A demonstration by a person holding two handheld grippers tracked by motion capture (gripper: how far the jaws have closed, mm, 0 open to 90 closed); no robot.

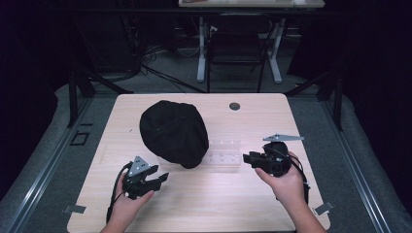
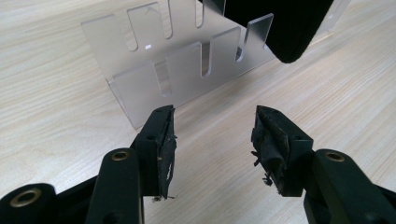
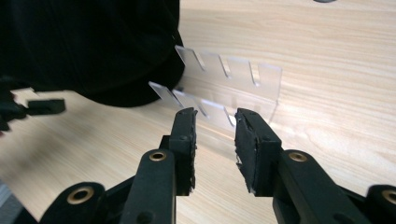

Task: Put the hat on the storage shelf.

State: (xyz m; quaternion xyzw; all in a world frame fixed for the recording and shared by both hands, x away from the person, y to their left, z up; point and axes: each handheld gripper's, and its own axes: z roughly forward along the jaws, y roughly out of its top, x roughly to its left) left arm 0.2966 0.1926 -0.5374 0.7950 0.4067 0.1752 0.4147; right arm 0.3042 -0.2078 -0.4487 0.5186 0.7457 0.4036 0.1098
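Near the table's front edge, the left gripper [image 1: 156,178] and right gripper [image 1: 248,157] both stood spread, with nothing between their jaws. Between them lay a clear slotted rack [image 1: 223,153] on the wooden table [image 1: 204,204], its left end touching a black cap [image 1: 172,132].

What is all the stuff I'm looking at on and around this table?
Cap: one, black, table middle, partly over the rack.
Slotted rack: one, clear plastic, right of the cap.
Round grommet: one, dark, far table edge.
Table: one, light wood.
Chair: one, dark, behind the table.
Left gripper: one, black, near left, open, empty.
Right gripper: one, black, near right, open, facing the rack.
Hands: two, holding the grippers.
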